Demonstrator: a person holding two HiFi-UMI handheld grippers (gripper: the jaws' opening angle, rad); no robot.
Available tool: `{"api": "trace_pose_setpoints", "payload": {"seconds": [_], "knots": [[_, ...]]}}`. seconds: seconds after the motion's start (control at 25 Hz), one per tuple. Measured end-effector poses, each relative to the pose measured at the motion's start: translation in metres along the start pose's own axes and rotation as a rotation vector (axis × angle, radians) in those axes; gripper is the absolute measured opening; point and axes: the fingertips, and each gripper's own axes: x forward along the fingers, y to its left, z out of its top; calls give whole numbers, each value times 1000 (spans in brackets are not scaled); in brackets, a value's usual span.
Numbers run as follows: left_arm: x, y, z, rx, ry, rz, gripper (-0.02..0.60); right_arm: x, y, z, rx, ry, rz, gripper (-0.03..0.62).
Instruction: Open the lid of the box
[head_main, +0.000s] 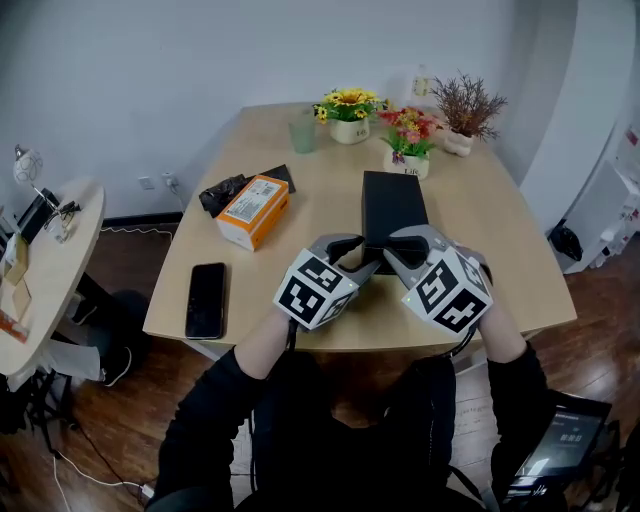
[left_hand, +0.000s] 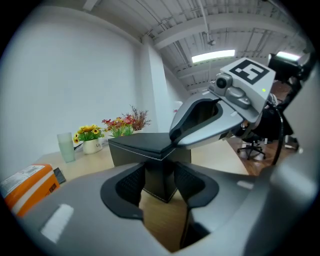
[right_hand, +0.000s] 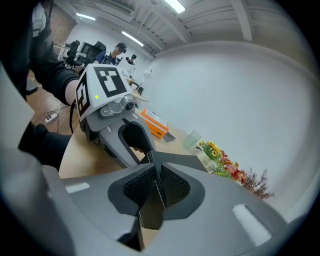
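A long black box (head_main: 392, 205) lies on the wooden table (head_main: 480, 230), its near end toward me. Both grippers meet at that end. My left gripper (head_main: 358, 263) comes in from the left, and in its own view the left gripper (left_hand: 159, 182) has its pads pressed on both sides of the box's (left_hand: 142, 142) lower near corner. My right gripper (head_main: 393, 255) comes in from the right. The right gripper (right_hand: 158, 187) is pinched on the lid's (right_hand: 180, 161) edge, along the light seam. Whether the lid has lifted off the base, I cannot tell.
An orange carton (head_main: 254, 210) and a crumpled black item (head_main: 222, 192) lie left of the box, with a dark phone (head_main: 205, 299) near the front left edge. A green cup (head_main: 303, 132) and three flower pots (head_main: 408, 140) stand behind. A round side table (head_main: 50, 260) is farther left.
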Motion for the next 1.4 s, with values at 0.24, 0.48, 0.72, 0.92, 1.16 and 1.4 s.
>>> {"api": "trace_pose_setpoints", "payload": {"seconds": [0.24, 0.48, 0.72, 0.92, 1.16, 1.4], "knots": [[0, 0, -1, 6, 4, 1, 166, -3, -5, 1, 224, -86, 36, 18], [-7, -1, 8, 84, -35, 46, 155, -7, -9, 0, 403, -167, 73, 0], [-12, -1, 16, 80, -75, 55, 141, -47, -50, -15, 283, -248, -300, 2], [-11, 1, 18, 70, -73, 50, 141, -55, -42, -60, 597, -275, -136, 206], [-7, 1, 19, 90, -55, 79, 136, -18, -18, -88, 510, -110, -125, 146], [-7, -5, 28, 434, -71, 152, 145, -20, -19, -90, 590, -145, -100, 104]]}}
